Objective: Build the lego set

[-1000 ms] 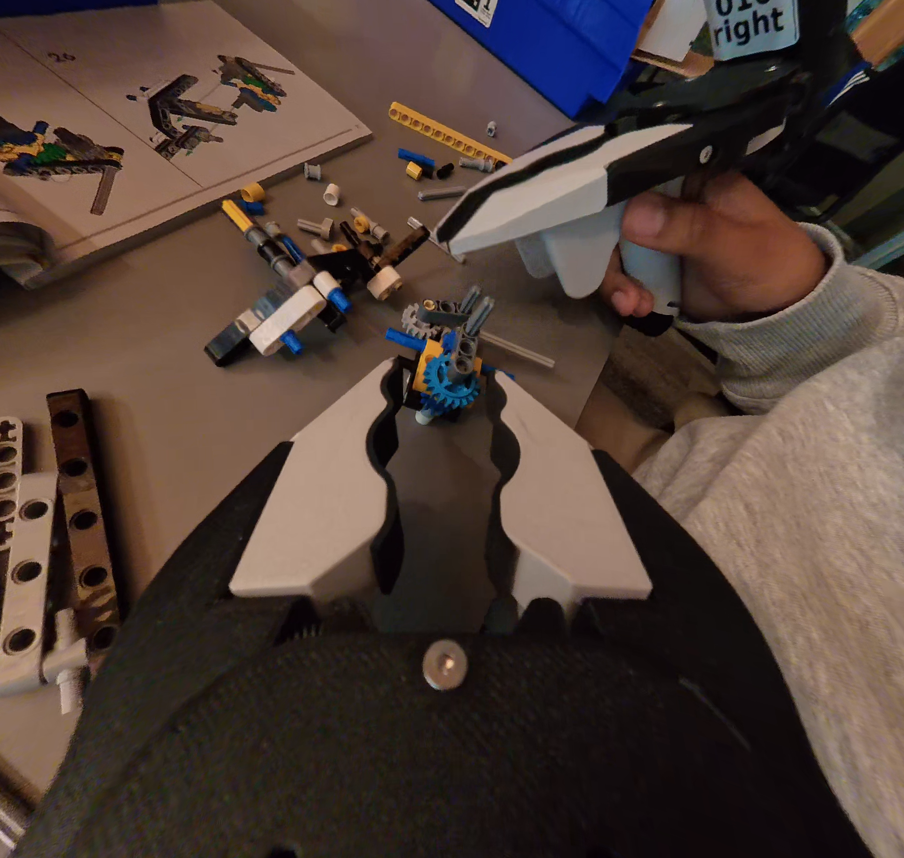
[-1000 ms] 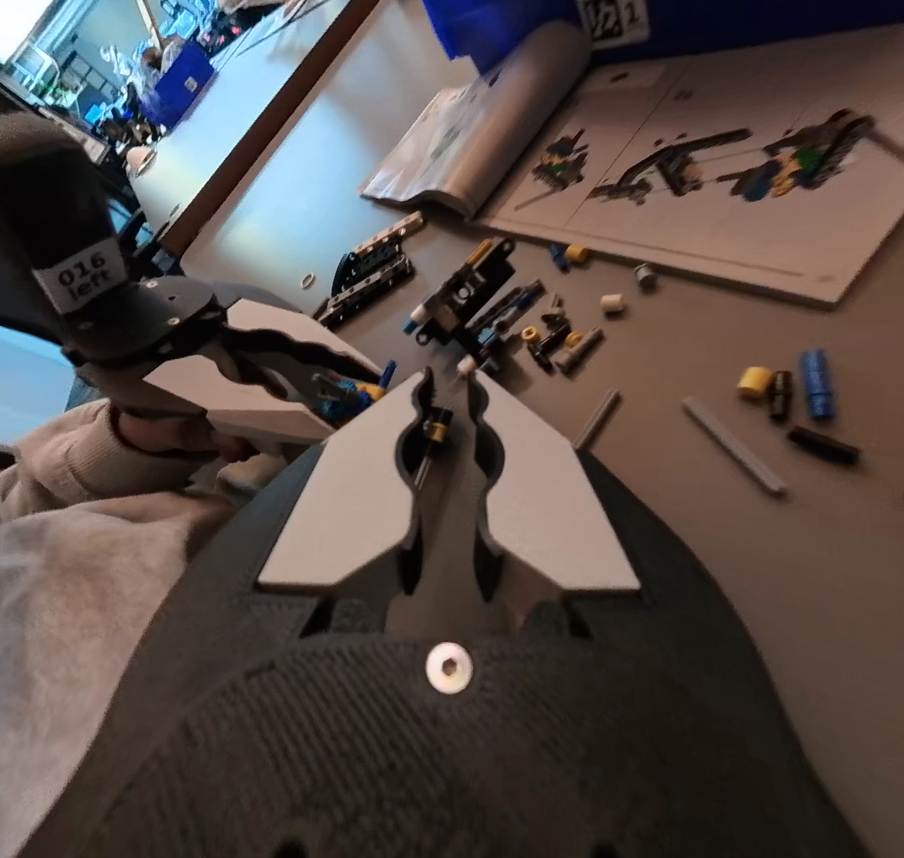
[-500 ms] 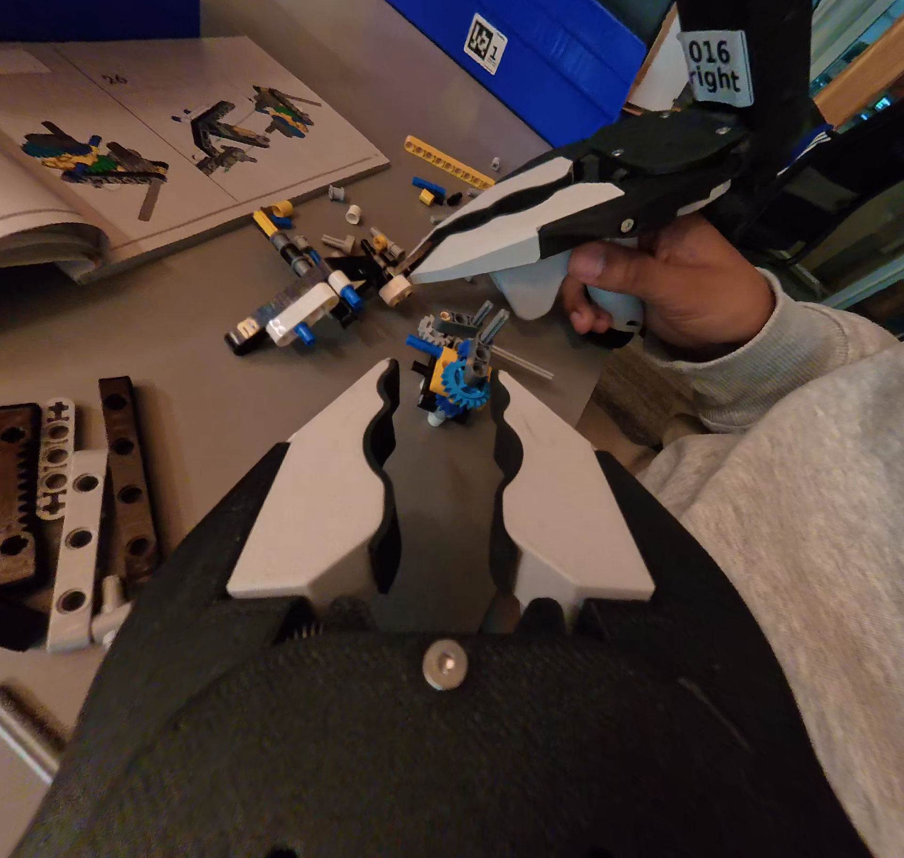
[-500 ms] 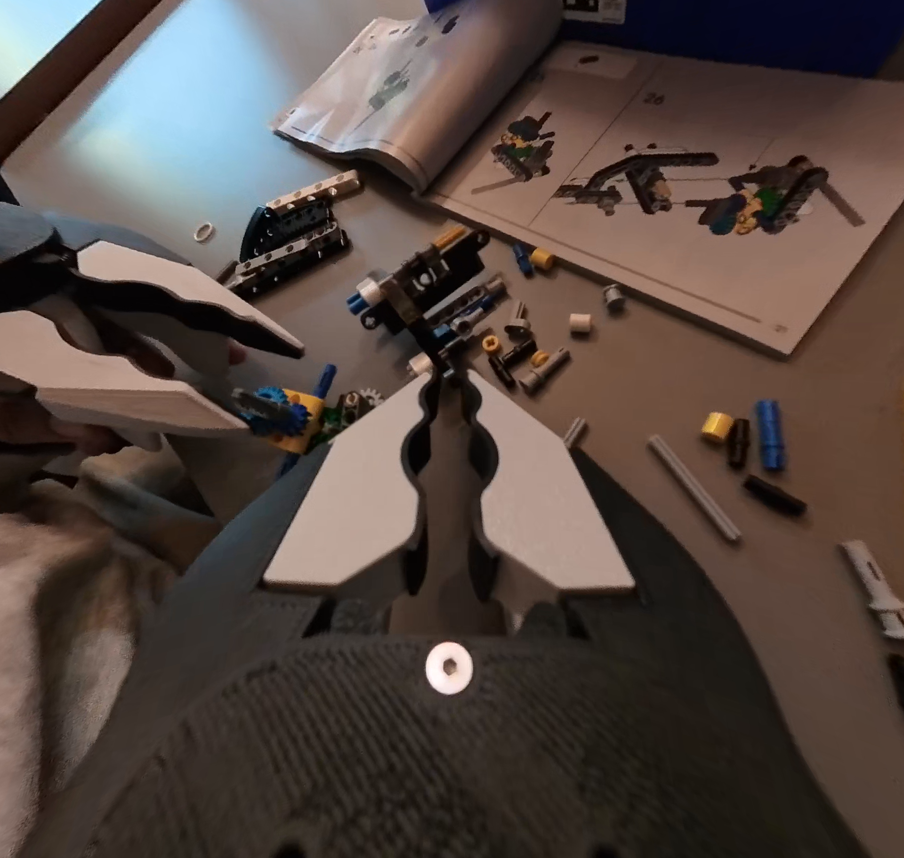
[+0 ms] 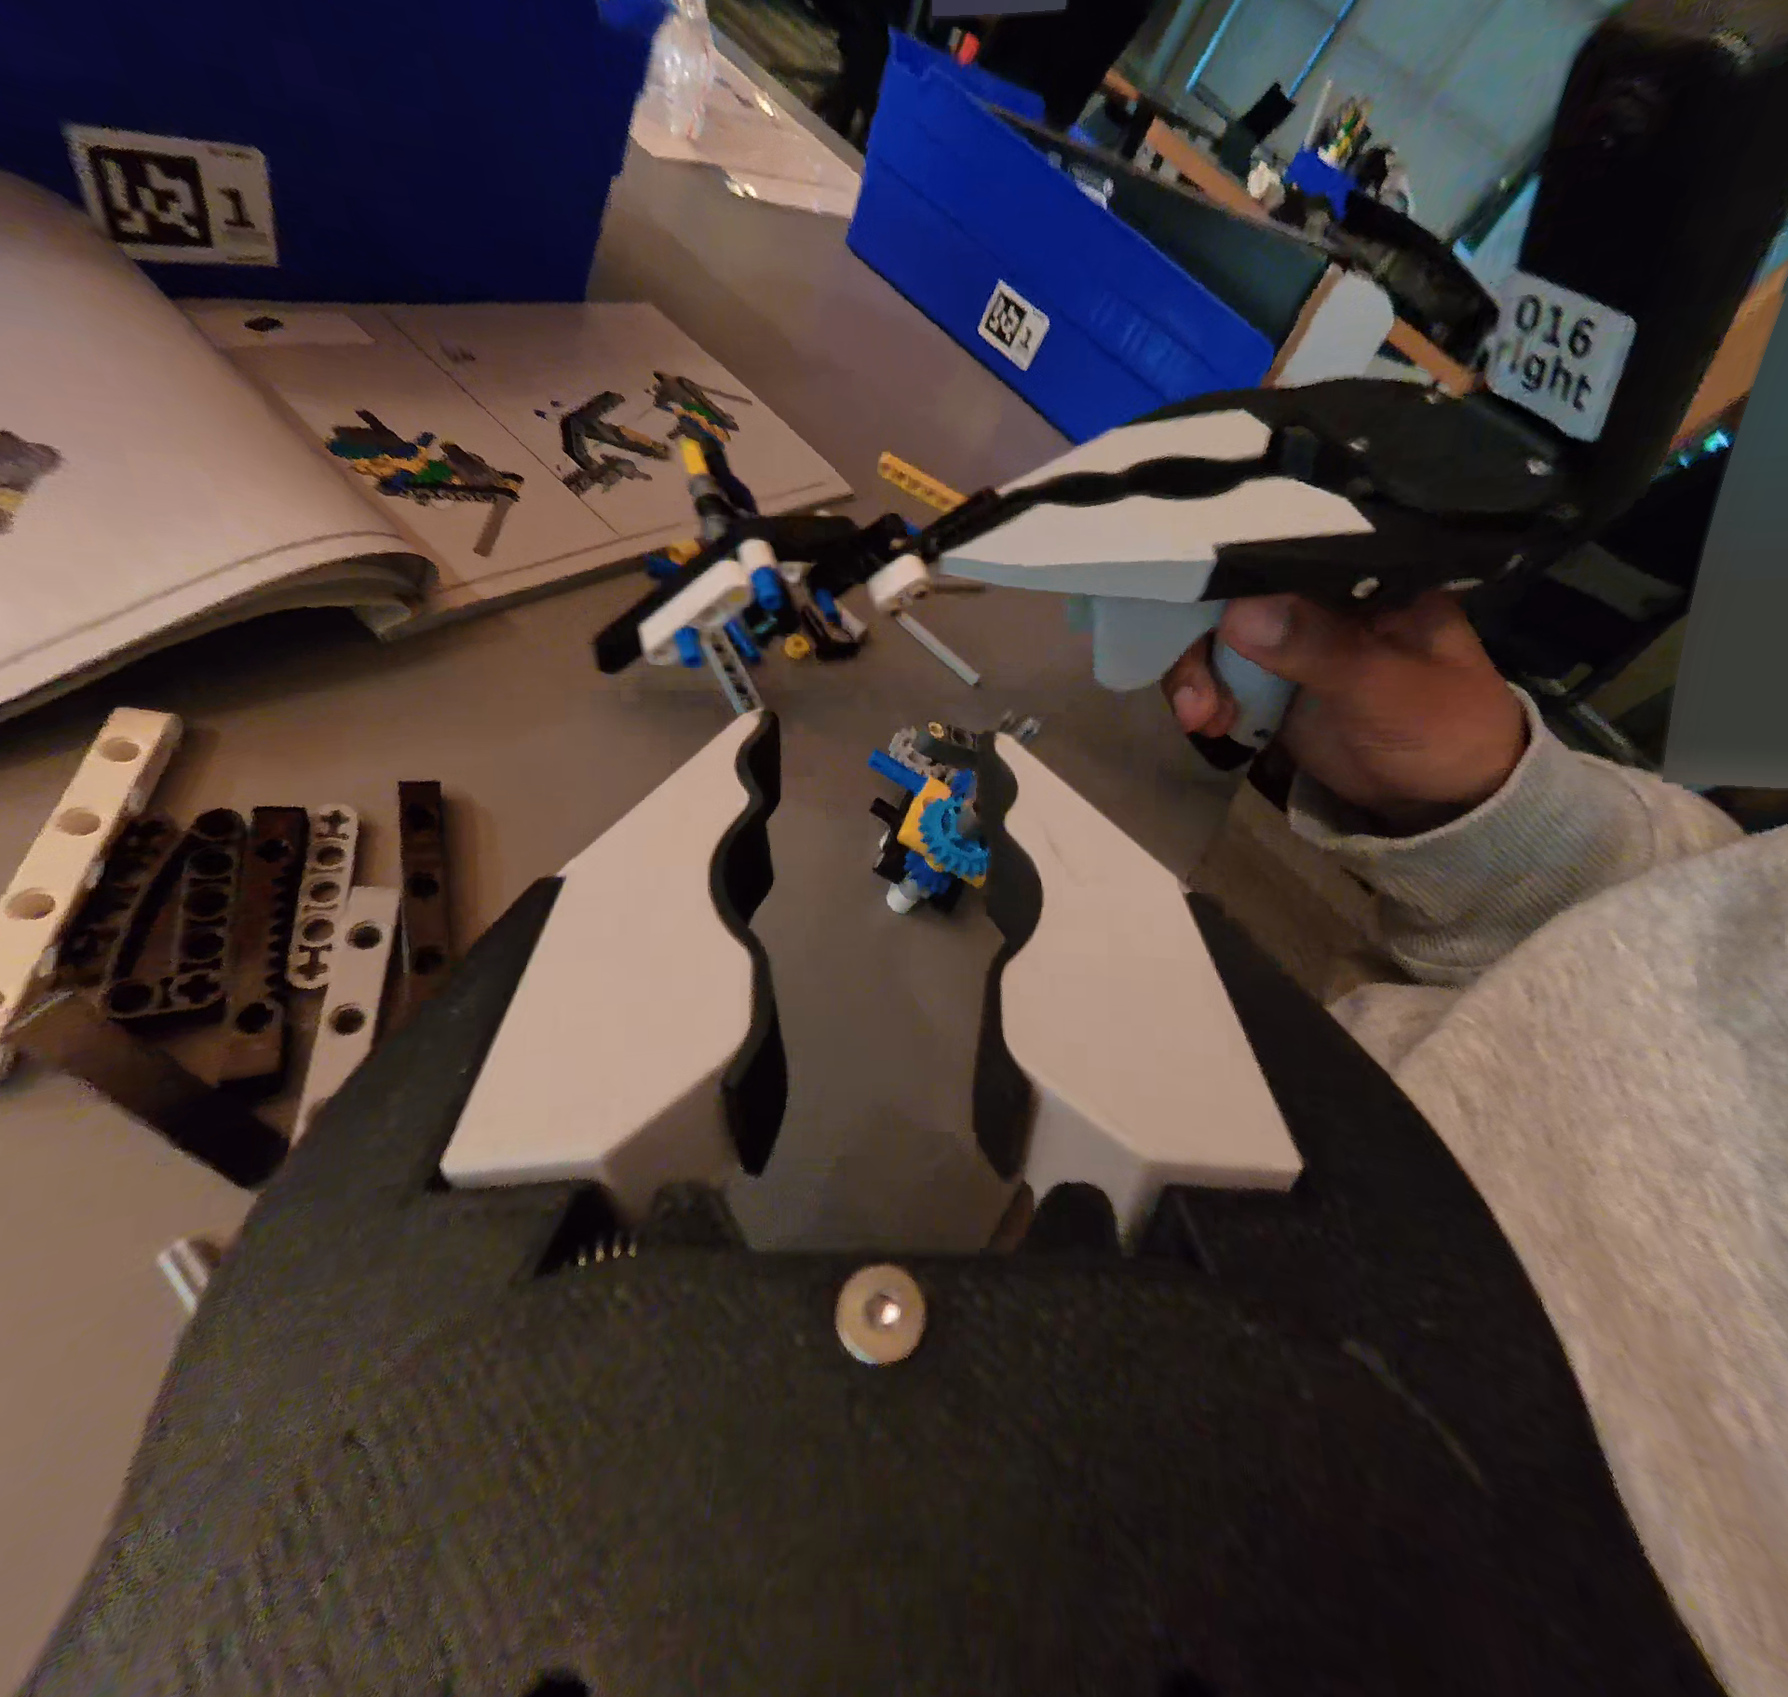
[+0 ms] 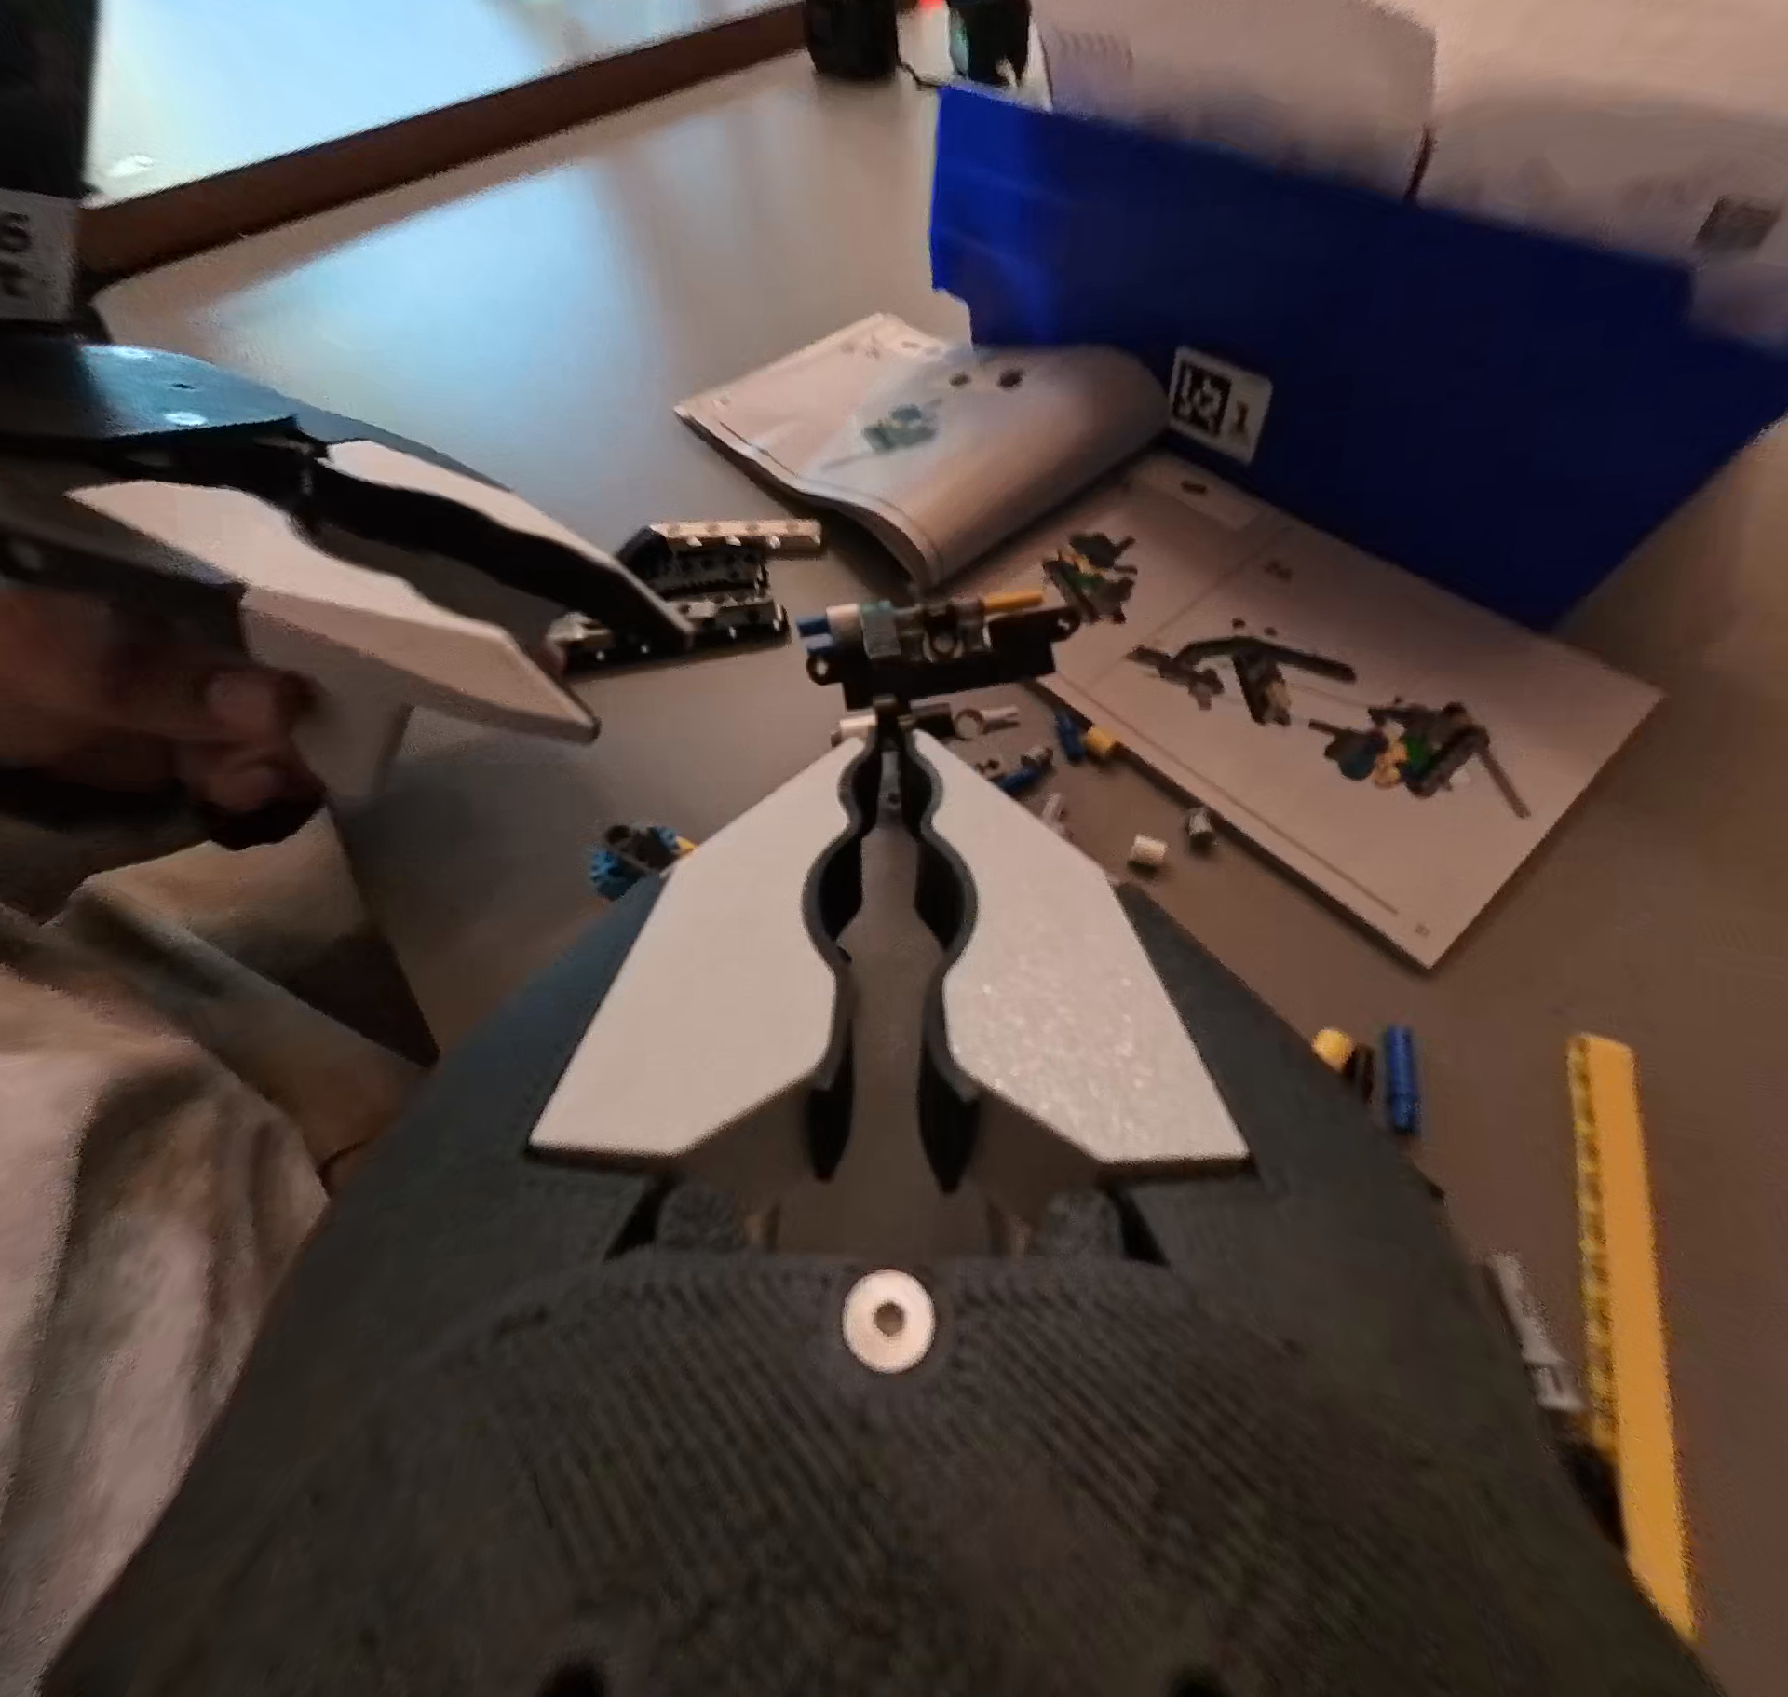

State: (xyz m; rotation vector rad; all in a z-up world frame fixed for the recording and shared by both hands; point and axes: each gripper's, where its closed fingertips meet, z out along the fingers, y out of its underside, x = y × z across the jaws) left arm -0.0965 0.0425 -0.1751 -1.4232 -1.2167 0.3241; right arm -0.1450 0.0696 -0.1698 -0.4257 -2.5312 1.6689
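Observation:
My right gripper (image 6: 885, 731) is shut on a black stalk of a long black, grey and white lego assembly (image 6: 929, 644) and holds it above the table. In the left wrist view this gripper (image 5: 924, 552) and the assembly (image 5: 735, 586) hang over the loose parts, near the booklet's edge. My left gripper (image 5: 880, 760) is open and empty. A small assembly with a blue gear and a yellow block (image 5: 929, 838) stands on the table between its fingers, close to the right one. It also shows in the right wrist view (image 6: 629, 852), with the left gripper (image 6: 581, 673) above it.
An open instruction booklet (image 5: 484, 451) (image 6: 1306, 731) lies at the back. Blue bins (image 5: 1045, 296) (image 6: 1355, 344) stand behind it. A pile of black and white beams (image 5: 223, 896) lies left. A yellow beam (image 6: 1616, 1263) and small loose parts (image 6: 1142, 847) lie right. The left gripper's tips are roughly 6 centimetres from the right gripper's.
My right gripper reached the long assembly, shut on it and lifted it off the table. My left gripper opened a little wider; the gear assembly now sits deeper between its fingers.

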